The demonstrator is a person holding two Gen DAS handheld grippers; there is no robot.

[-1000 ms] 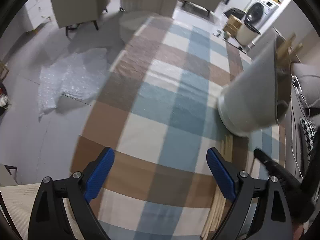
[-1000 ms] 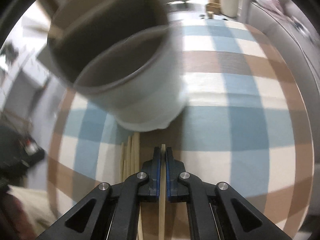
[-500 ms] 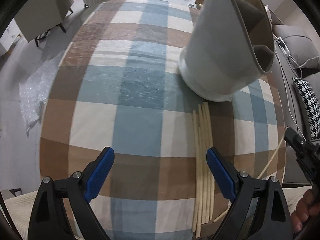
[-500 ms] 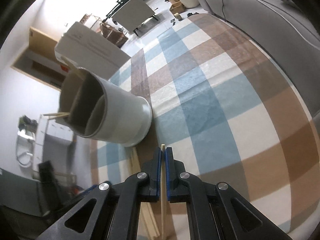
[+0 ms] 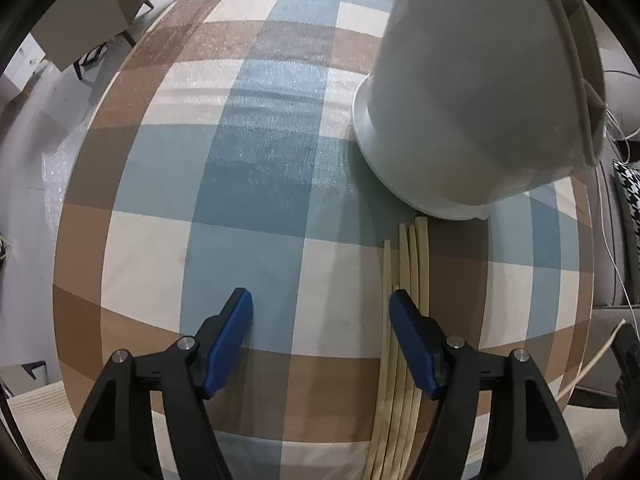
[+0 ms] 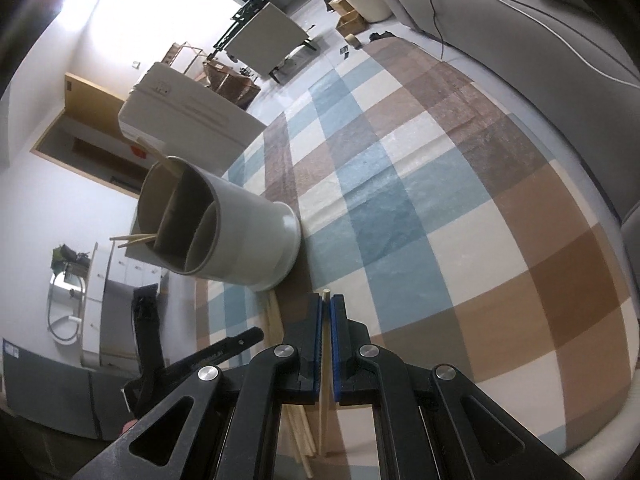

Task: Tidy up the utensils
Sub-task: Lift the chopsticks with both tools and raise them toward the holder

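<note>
A white divided utensil holder (image 5: pixel 472 92) (image 6: pixel 224 232) stands on the checked tablecloth (image 5: pixel 260 160), with a few chopsticks poking out of one compartment (image 6: pixel 136 238). Several pale chopsticks (image 5: pixel 404 272) (image 6: pixel 276 316) lie side by side on the cloth just below its base. My left gripper (image 5: pixel 320 332) hangs over the cloth with its jaws closing and nothing between them; its right finger (image 5: pixel 412 340) sits over the leftmost chopsticks. My right gripper (image 6: pixel 326 320) is shut on a single chopstick (image 6: pixel 325 360), held off the table to the right of the holder.
The round table's edge (image 5: pixel 68 216) falls off to the grey floor on the left. A grey sofa (image 6: pixel 540 40) with cables lies beyond the table's far side. Chairs, a cabinet and boxes stand farther off in the room.
My left gripper has come closer to the lying chopsticks and its jaws have narrowed. My right gripper, still holding one chopstick, has rolled and drawn back from the holder.
</note>
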